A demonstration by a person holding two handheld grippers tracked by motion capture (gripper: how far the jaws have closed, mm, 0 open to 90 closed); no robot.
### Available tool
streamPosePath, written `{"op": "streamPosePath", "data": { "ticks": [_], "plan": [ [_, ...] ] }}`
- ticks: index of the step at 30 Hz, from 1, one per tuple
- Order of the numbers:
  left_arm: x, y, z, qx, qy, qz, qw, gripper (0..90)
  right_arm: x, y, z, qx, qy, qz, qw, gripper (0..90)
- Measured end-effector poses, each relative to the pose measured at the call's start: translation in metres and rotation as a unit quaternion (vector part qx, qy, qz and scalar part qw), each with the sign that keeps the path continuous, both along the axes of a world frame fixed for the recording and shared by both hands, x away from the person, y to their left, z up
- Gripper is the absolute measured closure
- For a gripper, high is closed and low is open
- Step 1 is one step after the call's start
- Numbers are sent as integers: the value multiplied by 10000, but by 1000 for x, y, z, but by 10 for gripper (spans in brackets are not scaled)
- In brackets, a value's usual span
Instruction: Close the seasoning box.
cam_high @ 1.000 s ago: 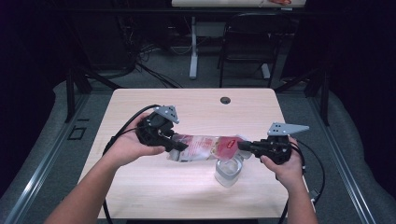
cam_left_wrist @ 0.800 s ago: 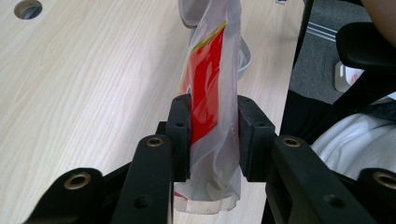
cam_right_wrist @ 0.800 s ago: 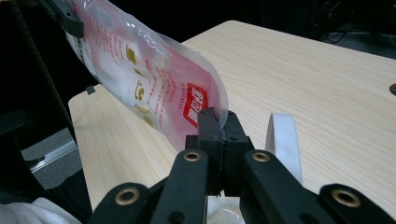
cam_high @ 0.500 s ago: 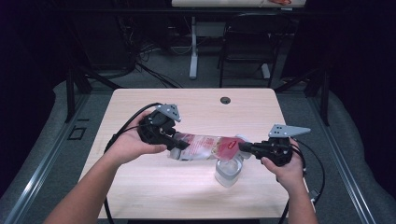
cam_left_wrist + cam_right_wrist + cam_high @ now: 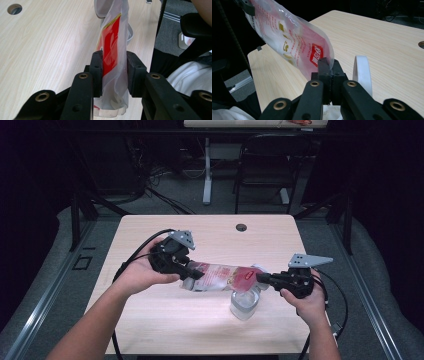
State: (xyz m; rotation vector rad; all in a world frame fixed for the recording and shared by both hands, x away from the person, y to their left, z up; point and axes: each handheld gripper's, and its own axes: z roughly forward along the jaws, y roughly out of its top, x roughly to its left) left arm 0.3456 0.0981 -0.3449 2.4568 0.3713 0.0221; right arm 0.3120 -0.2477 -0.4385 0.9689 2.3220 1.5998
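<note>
Clearly, the step in hand was pouring the bag's contents into the cup, and it called for steady, coordinated hands. Nearest the person, the right gripper (image 5: 264, 279) was clenched tight on one corner of the bag (image 5: 220, 276), its jaws fully together on the thin film just above the cup (image 5: 245, 303). That pinched corner had to stay over the cup's mouth, or the contents would likely spill onto the table (image 5: 150, 330). Farther off to the left, the left gripper (image 5: 196, 272) grasped the bag's other end, its pads (image 5: 97, 65) pressing the red-and-clear plastic from both sides. The bag hung stretched between the two grippers, above the table and sloping toward the cup. In my judgement, raising the left end slowly while keeping the right end low and still would do the job best; a hard squeeze or sudden tilt risked a slip.
</note>
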Motion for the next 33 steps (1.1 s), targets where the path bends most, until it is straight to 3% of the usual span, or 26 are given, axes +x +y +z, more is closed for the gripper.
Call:
{"op": "streamPosePath", "data": {
  "ticks": [33],
  "plan": [
    [2,-6,5,-31,20,-84,10000,711,-1,-4,-4,29,64,-46,10000,895]
  ]
}}
